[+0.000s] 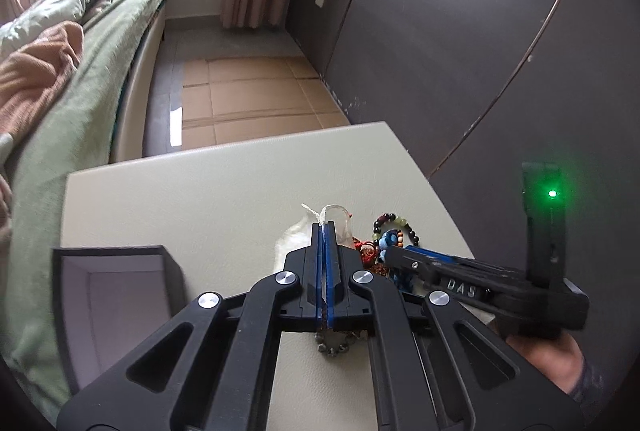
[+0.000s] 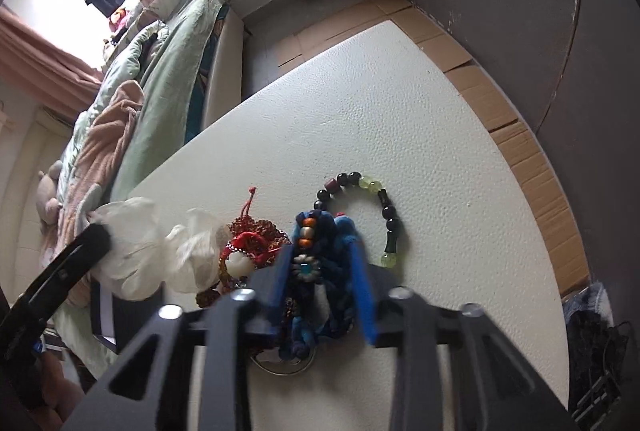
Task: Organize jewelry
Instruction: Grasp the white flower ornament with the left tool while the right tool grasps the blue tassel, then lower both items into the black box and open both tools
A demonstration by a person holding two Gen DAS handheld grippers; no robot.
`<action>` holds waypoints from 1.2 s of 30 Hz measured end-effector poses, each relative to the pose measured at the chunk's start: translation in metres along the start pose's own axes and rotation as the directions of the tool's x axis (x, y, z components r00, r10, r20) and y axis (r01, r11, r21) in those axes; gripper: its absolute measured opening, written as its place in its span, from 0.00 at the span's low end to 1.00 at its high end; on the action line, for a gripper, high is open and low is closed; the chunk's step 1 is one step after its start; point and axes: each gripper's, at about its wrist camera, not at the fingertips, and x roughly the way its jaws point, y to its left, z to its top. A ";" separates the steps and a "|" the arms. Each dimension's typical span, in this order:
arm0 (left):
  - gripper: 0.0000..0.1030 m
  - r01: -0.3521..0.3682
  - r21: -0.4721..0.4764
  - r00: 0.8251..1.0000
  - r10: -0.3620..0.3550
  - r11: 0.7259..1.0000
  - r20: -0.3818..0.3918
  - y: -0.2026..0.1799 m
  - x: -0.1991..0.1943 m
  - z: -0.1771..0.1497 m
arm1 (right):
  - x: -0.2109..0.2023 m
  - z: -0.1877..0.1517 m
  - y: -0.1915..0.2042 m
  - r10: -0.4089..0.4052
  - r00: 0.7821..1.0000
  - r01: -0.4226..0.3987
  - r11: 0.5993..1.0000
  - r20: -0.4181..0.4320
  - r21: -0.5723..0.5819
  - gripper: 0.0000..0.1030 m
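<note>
Beads glossy, round, on bracelet (image 2: 372, 207); left tongs (image 1: 324, 227) pinch crinkly clear bag (image 1: 340, 223); right tongs (image 2: 324, 263) straddle blue braided cord (image 2: 328, 255).

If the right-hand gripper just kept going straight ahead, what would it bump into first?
The right gripper already straddles the blue braided bracelet, so that comes first; beyond it lies the beaded bracelet, though depth is uncertain.

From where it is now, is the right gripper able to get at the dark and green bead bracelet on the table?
Probably yes. The bead bracelet lies in the open just beyond the right gripper, but its fingers now straddle the blue braided piece, so it would need to shift past that first.
</note>
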 end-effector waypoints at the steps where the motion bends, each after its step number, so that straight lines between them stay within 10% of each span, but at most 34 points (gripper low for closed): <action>1: 0.03 0.001 -0.001 1.000 -0.001 1.000 0.008 0.002 -0.006 0.001 | -0.003 0.000 -0.001 0.005 1.000 -0.005 1.000 0.006 0.007 0.12; 25: 0.03 -0.047 -0.061 0.988 0.056 0.997 0.142 0.069 -0.114 0.002 | -0.098 -0.021 0.105 0.200 0.970 -0.173 0.967 0.135 -0.186 0.08; 27: 0.19 -0.062 -0.058 0.986 0.070 0.996 0.148 0.073 -0.118 0.003 | -0.099 -0.023 0.121 0.222 0.967 -0.194 0.961 0.129 -0.198 0.08; 29: 0.77 -0.083 -0.079 0.981 0.096 0.993 0.171 0.082 -0.127 0.003 | -0.098 -0.029 0.136 0.238 0.964 -0.210 0.954 0.116 -0.213 0.08; 36: 0.79 -0.126 -0.124 0.963 0.152 0.984 0.223 0.119 -0.155 -0.008 | -0.081 -0.042 0.185 0.264 0.962 -0.238 0.935 0.068 -0.263 0.08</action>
